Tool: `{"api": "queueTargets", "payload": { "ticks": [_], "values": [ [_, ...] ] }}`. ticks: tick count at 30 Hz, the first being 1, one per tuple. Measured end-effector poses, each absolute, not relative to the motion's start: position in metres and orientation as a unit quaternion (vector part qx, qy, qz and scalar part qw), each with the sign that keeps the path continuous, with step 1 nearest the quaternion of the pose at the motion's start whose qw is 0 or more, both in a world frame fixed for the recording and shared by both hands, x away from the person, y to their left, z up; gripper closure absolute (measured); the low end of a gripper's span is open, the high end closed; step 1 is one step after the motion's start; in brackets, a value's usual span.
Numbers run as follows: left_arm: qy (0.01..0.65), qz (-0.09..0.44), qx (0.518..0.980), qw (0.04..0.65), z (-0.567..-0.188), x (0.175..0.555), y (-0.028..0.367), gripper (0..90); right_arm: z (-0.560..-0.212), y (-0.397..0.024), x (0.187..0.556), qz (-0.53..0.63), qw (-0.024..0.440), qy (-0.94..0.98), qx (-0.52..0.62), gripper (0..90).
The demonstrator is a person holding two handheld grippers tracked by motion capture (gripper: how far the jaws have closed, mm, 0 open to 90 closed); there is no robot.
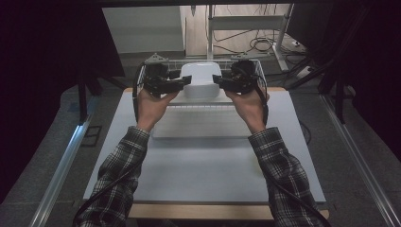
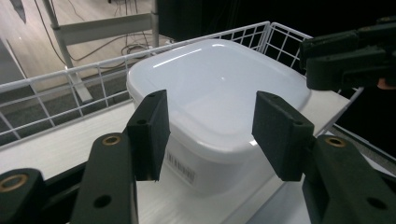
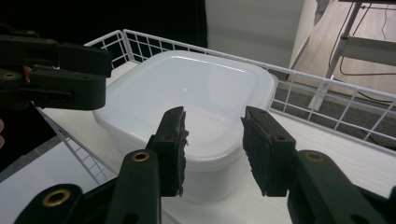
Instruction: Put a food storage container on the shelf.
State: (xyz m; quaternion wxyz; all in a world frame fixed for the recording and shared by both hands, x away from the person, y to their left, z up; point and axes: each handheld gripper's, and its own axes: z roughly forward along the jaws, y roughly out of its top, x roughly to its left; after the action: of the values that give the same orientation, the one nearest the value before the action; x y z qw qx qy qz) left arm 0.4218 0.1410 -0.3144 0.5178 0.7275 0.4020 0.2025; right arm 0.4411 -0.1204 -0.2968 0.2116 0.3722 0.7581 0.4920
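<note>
Container [image 1: 201, 79] between left tongs [image 1: 186, 81] and right tongs [image 1: 217, 80], both apart, unclamped.

A white lidded tub [image 1: 202, 79] sits in a wire basket [image 1: 261, 71], flanked closely by the left gripper [image 1: 185, 82] and right gripper [image 1: 217, 79].

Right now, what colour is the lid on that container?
White, like the container itself; the left gripper view shows it best.

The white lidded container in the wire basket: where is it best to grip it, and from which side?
Probably grip the white container at its overhanging lid rim, from the left and right sides: the left gripper and right gripper already face those edges, and the wire basket walls stand close behind it.
</note>
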Motion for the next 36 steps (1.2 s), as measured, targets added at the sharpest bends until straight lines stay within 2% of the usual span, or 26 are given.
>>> {"api": "queueTargets", "payload": {
  "ticks": [3, 5, 8, 10, 12, 15, 30, 33, 36],
  "values": [
    [0.396, 0.203, 0.722, 0.529, -0.318, 0.41, 0.147, 51.4, -0.296, -0.125, 0.436, 0.498, 0.205, 0.757, 0.371, 61.8],
    [0.394, 0.2, 0.718, 0.538, -0.322, 0.4, 0.153, 59.8, -0.297, -0.129, 0.433, 0.504, 0.199, 0.755, 0.369, 63.9],
    [0.385, 0.19, 0.72, 0.545, -0.33, 0.392, 0.157, 78.8, -0.301, -0.134, 0.427, 0.507, 0.199, 0.755, 0.365, 68.7],
    [0.377, 0.179, 0.726, 0.546, -0.335, 0.389, 0.155, 86.1, -0.303, -0.136, 0.424, 0.508, 0.2, 0.754, 0.364, 72.0],
    [0.372, 0.168, 0.737, 0.539, -0.34, 0.39, 0.15, 89.6, -0.306, -0.137, 0.423, 0.508, 0.197, 0.755, 0.364, 75.5],
    [0.37, 0.161, 0.746, 0.53, -0.346, 0.394, 0.143, 89.8, -0.311, -0.138, 0.421, 0.503, 0.196, 0.76, 0.362, 78.9],
    [0.392, 0.149, 0.742, 0.523, -0.352, 0.413, 0.14, 89.3, -0.324, -0.144, 0.417, 0.503, 0.18, 0.764, 0.362, 77.9],
    [0.386, 0.144, 0.745, 0.525, -0.352, 0.407, 0.14, 87.1, -0.326, -0.146, 0.415, 0.506, 0.175, 0.764, 0.36, 76.4],
    [0.371, 0.15, 0.756, 0.518, -0.354, 0.397, 0.139, 79.4, -0.329, -0.147, 0.409, 0.511, 0.168, 0.765, 0.355, 72.2]
  ]
}}
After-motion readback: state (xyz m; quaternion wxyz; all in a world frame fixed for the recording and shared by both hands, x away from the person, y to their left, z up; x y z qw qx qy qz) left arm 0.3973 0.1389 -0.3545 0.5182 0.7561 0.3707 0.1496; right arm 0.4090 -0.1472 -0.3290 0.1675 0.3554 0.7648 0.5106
